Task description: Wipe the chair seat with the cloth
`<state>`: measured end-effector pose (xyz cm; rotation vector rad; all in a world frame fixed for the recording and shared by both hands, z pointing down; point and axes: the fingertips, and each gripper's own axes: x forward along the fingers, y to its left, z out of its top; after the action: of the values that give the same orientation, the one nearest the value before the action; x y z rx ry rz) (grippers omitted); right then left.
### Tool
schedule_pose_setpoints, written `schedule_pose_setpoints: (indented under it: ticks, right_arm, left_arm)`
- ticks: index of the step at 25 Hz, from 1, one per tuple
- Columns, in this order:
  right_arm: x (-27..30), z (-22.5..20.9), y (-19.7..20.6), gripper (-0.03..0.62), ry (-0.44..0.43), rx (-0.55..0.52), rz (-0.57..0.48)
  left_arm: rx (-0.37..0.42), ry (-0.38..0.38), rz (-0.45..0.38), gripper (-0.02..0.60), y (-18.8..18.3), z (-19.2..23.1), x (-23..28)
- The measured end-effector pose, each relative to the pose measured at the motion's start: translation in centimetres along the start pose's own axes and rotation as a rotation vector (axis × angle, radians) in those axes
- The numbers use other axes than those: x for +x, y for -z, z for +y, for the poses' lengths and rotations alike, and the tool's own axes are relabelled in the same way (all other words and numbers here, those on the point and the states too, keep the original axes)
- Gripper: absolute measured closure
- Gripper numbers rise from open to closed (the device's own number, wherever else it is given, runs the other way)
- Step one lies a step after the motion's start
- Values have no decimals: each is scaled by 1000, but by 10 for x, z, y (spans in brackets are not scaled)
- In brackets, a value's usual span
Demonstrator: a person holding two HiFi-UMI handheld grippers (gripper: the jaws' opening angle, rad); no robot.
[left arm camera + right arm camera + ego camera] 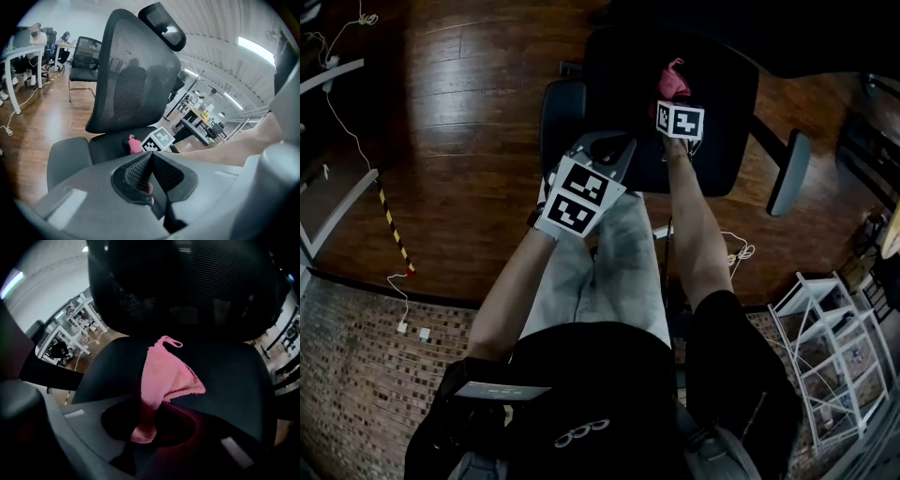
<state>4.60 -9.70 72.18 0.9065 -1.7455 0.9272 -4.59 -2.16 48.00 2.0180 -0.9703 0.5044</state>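
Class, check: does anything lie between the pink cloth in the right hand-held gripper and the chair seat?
Nothing visible does. The right hand-held gripper grips the cloth directly over the bare black chair seat.

This looks like an open-plan office: people (35, 33) sit working at white desks (16, 54) down the room. There is a spare black chair (86, 51) beside them, and a mesh-backed swivel chair (133, 70) with a headrest close by. Long strip lights (255, 49) run overhead, above a polished wooden floor (459, 112).
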Motion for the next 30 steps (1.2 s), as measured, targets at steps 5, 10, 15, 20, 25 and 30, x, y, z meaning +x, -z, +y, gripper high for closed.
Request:
schedule_pose_setpoints:
  ticks: [5,10,15,20,25,30]
  right_arm:
    - [5,103,-25,526,-112,-100,-32]
    - [-2,168,-34,526,-298,-46,-81]
    - [1,183,-21,526,-360,-2,-56]
    - [1,156,-13,526,-343,47,-58]
    - [-1,105,2,526,-267,102,-49]
    - [-12,36,27,526,-205,157,-50]
  left_arm:
    - [-14,-15,-20,588,0,18,-29]
    - [-17,-43,-35,588,7,31,-49]
    - [-19,-60,-25,588,16,38,-54]
    - [-23,-54,-10,588,24,36,-53]
    - [-17,-36,15,588,28,24,-43]
    - [-14,-25,52,588,30,-1,-17]
